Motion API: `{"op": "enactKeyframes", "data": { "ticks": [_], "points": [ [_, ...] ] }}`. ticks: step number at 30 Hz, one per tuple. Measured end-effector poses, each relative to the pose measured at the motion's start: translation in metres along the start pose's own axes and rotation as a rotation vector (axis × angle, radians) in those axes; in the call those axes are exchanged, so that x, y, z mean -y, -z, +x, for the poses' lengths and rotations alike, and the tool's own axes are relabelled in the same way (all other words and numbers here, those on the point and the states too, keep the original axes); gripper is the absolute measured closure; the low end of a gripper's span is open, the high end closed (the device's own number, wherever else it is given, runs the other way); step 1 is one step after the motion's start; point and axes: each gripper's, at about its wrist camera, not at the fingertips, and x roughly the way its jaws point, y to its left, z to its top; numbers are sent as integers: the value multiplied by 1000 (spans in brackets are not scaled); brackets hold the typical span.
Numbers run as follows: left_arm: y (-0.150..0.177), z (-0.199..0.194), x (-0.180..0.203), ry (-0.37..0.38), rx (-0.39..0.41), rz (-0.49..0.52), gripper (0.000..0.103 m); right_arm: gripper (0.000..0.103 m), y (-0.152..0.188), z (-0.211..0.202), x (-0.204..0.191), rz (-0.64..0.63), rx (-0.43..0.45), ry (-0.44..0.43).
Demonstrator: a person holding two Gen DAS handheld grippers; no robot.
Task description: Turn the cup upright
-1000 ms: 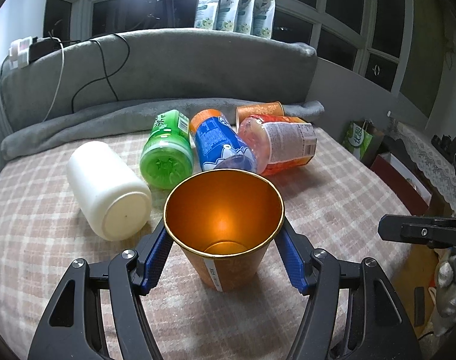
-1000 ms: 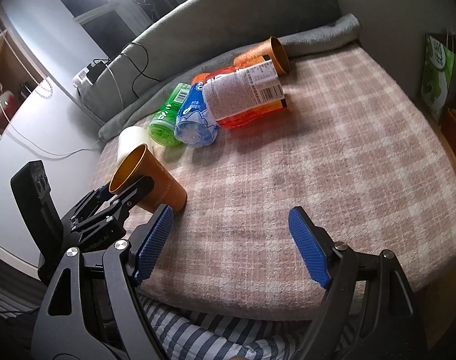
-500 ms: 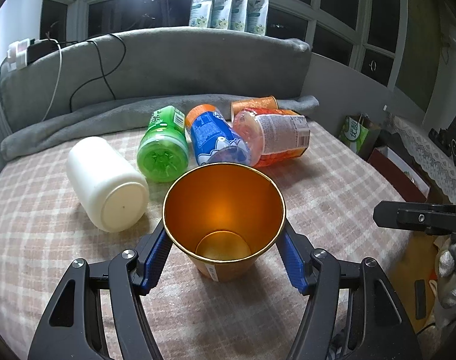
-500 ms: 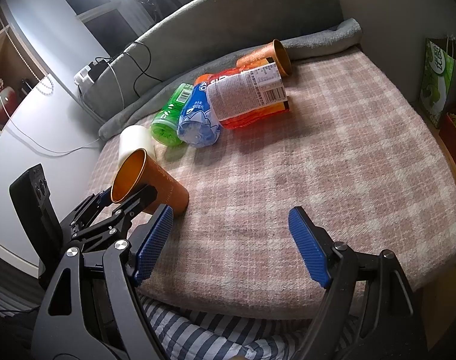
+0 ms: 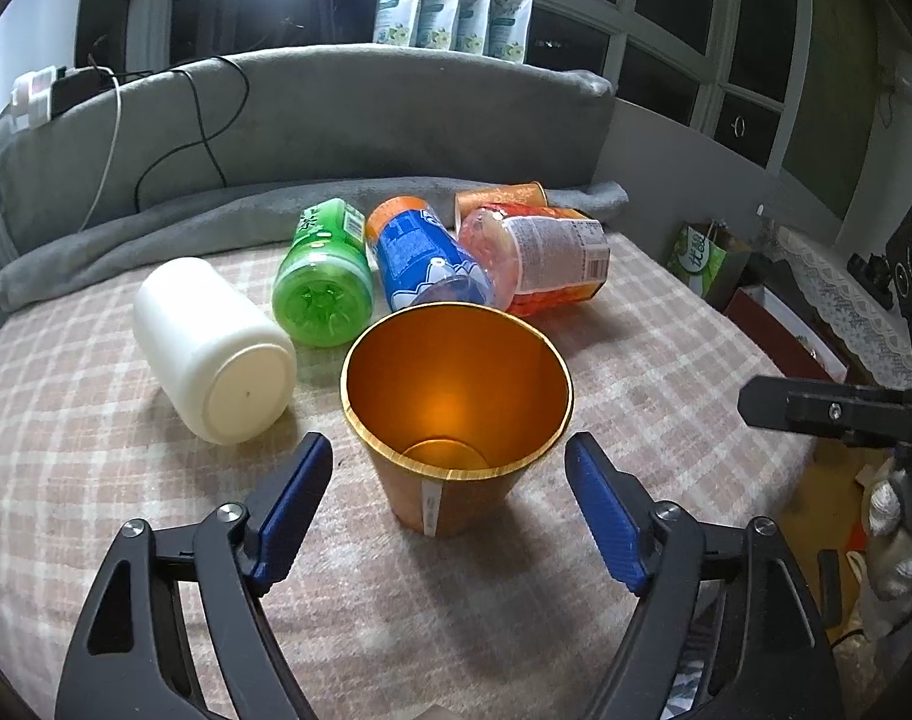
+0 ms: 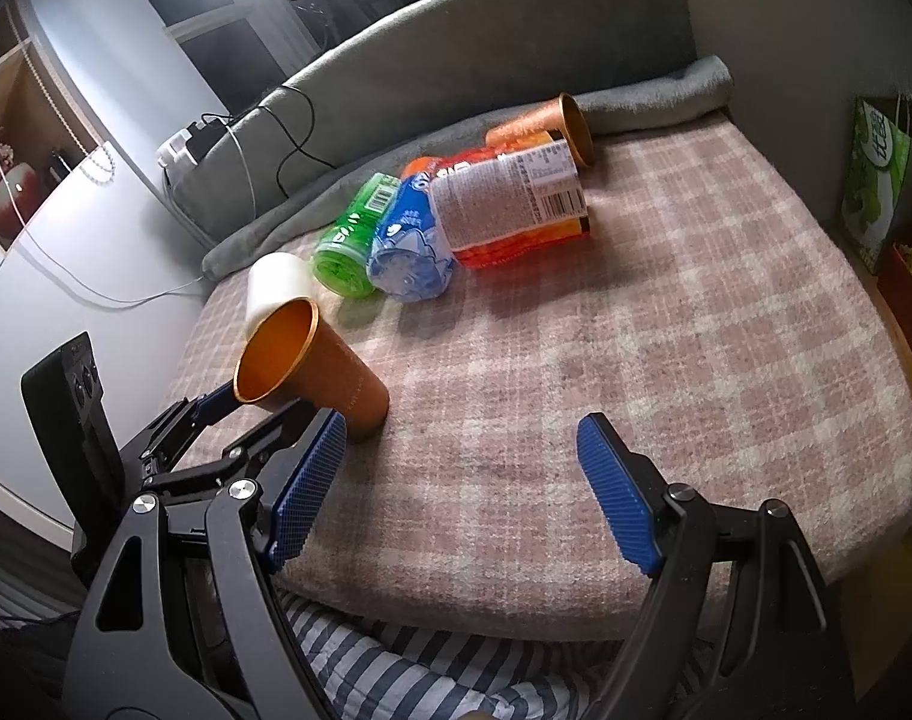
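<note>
The orange cup (image 5: 456, 420) is standing on its base on the checked blanket (image 5: 666, 372), mouth up, with a gold rim and a white label strip running down its near side. The left gripper (image 5: 447, 510) is sitting around it with its jaws spread wide, the blue pads (image 5: 291, 507) standing clear of the cup wall on both sides, so nothing is being gripped. In the right wrist view the cup (image 6: 312, 366) is appearing tilted toward the camera (probably lens distortion at the edge, though I cannot say for sure), with the left gripper's black linkage showing beside and below it.

The right gripper (image 6: 456, 492) is hovering over the near part of the blanket, well apart from the cup, its jaws likewise wide and empty.

Behind the cup a white jar (image 5: 216, 354) is lying on its side, just beside a green bottle (image 5: 327, 276), a blue-labelled bottle (image 5: 426, 267) and a red-orange bottle (image 5: 546, 258), all lying down and crowding one another. A second orange cup (image 6: 546, 123) is lying on its side at the back, against the rolled grey blanket (image 6: 654, 93).
</note>
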Motion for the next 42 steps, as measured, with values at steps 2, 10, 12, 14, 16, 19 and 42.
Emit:
{"op": "enactKeyframes", "data": {
  "ticks": [2,10,12,14,16,19,42],
  "points": [
    [1,-4,-2,-3,1,0,23,21,-1,-1,-4,-9,15,-2],
    [6,-42,-14,-59,63,14,23,21,-8,-6,-26,-95,111,59],
    [3,-56,-19,-90,108,9,23,17,-10,-7,-33,-118,147,88],
    [-1,-67,-23,-124,151,-1,23,11,-11,-11,-41,-143,196,115],
    [-6,-80,-28,-170,204,-15,22,11,-12,-14,-51,-178,248,154],
    [-14,-95,-34,-214,276,-36,22,11,-14,-20,-66,-226,327,208],
    [-28,-127,-45,-272,398,-87,19,0,-17,-35,-101,-301,558,340]
  ]
}}
